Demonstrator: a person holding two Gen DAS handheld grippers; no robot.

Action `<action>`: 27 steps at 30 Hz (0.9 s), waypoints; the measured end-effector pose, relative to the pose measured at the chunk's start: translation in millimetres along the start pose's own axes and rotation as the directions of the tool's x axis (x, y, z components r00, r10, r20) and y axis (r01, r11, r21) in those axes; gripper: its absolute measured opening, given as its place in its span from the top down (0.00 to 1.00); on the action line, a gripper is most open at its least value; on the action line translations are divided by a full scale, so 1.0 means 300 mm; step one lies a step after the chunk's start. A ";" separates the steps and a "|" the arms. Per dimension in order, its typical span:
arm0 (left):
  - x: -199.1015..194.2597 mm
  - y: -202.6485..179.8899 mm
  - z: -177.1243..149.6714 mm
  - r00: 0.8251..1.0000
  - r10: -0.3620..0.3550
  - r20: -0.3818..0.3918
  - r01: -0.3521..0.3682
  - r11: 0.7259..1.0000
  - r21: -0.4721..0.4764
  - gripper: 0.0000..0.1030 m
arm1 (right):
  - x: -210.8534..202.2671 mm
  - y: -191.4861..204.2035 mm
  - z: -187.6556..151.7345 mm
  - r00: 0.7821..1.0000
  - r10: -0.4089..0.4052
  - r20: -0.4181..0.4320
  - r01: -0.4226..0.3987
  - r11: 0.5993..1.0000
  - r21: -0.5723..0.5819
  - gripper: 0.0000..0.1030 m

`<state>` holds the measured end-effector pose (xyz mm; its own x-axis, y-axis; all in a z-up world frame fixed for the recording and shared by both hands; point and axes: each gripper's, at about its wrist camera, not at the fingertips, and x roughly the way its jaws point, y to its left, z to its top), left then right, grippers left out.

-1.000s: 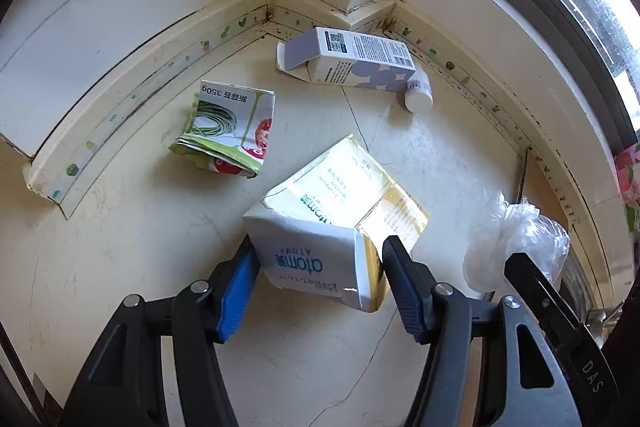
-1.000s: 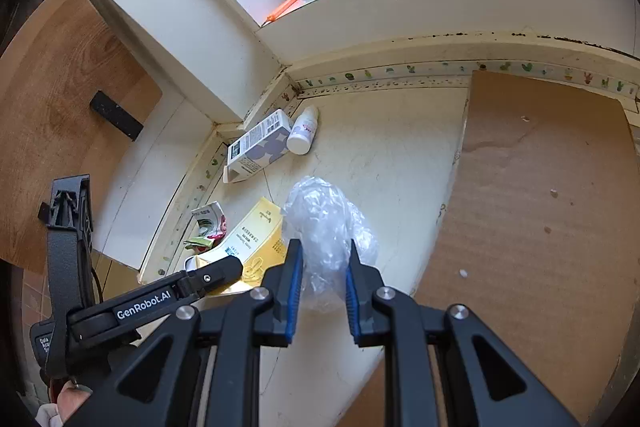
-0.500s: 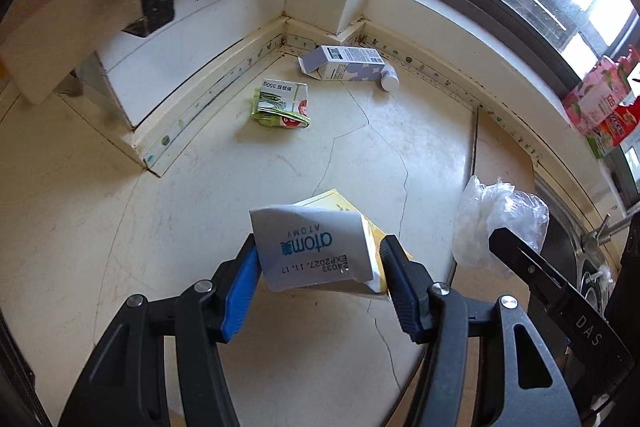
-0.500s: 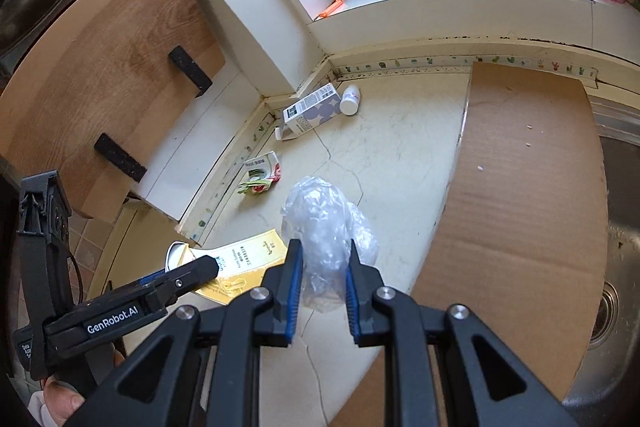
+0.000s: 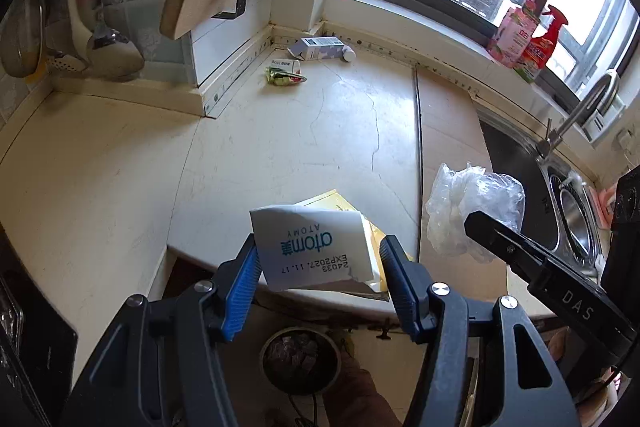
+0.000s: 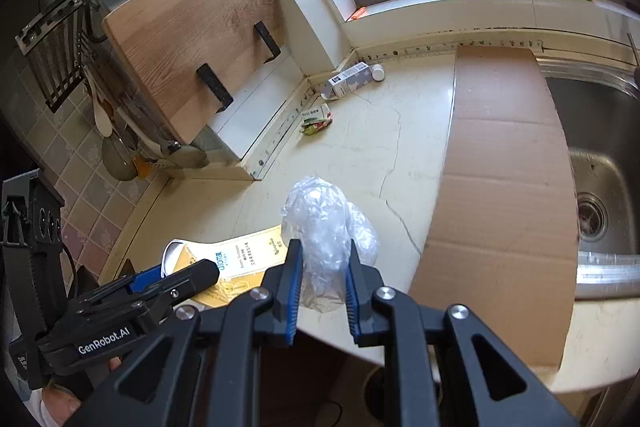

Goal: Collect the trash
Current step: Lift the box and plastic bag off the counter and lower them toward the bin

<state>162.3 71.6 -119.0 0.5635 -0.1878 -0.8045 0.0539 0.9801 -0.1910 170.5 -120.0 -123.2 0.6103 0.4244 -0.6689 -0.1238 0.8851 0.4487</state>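
My left gripper (image 5: 318, 267) is shut on a white and yellow Atomy carton (image 5: 312, 247), held over the counter's front edge; the carton also shows in the right wrist view (image 6: 244, 259). My right gripper (image 6: 320, 279) is shut on a crumpled clear plastic bag (image 6: 326, 227), which also shows in the left wrist view (image 5: 468, 211). Far back in the corner lie a white and purple box (image 5: 320, 47), a small white bottle (image 5: 349, 55) and a green food wrapper (image 5: 285, 73). A round bin (image 5: 300, 359) with dark contents sits on the floor below the left gripper.
A cardboard sheet (image 6: 500, 187) covers the counter beside the steel sink (image 6: 600, 167). A wooden cutting board (image 6: 192, 39) leans at the back left. Ladles hang on the tiled wall (image 5: 112, 51). Pink and red bottles (image 5: 528, 35) stand on the window sill.
Both grippers have pulled back and up from the corner toward the counter's front edge, carrying the carton and the bag. The floor bin has come into the left wrist view.
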 end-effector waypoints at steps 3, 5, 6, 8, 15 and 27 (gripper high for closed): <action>-0.061 0.035 -0.106 1.000 -0.019 -0.011 0.020 1.000 0.016 0.44 | -0.037 0.038 -0.126 1.000 -0.013 -0.018 0.013 1.000 0.012 0.82; -0.096 0.057 -0.182 1.000 -0.023 -0.018 0.024 0.999 0.033 0.44 | -0.054 0.058 -0.206 0.999 -0.025 -0.034 0.025 1.000 0.010 0.82; -0.107 0.065 -0.216 1.000 -0.020 -0.021 0.021 0.999 0.041 0.44 | -0.060 0.065 -0.245 0.999 -0.032 -0.043 0.033 0.999 0.009 0.82; -0.120 0.079 -0.282 0.999 -0.019 -0.036 0.021 0.998 0.057 0.44 | -0.062 0.076 -0.330 0.996 -0.047 -0.074 0.048 0.999 0.015 0.82; -0.068 0.109 -0.506 0.991 -0.023 -0.131 0.036 0.994 0.099 0.44 | -0.023 0.071 -0.583 0.976 -0.088 -0.201 0.097 0.995 0.036 0.82; 0.293 0.119 -0.816 0.947 -0.060 -0.316 0.105 0.986 0.126 0.45 | 0.184 -0.121 -0.897 0.913 -0.166 -0.373 0.212 0.974 0.085 0.82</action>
<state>12.1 74.3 -334.2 0.2699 -0.2571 -0.9279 0.2165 0.9552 -0.2017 -1.7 -77.4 -336.0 0.2864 0.3114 -0.9061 0.0751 0.9355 0.3453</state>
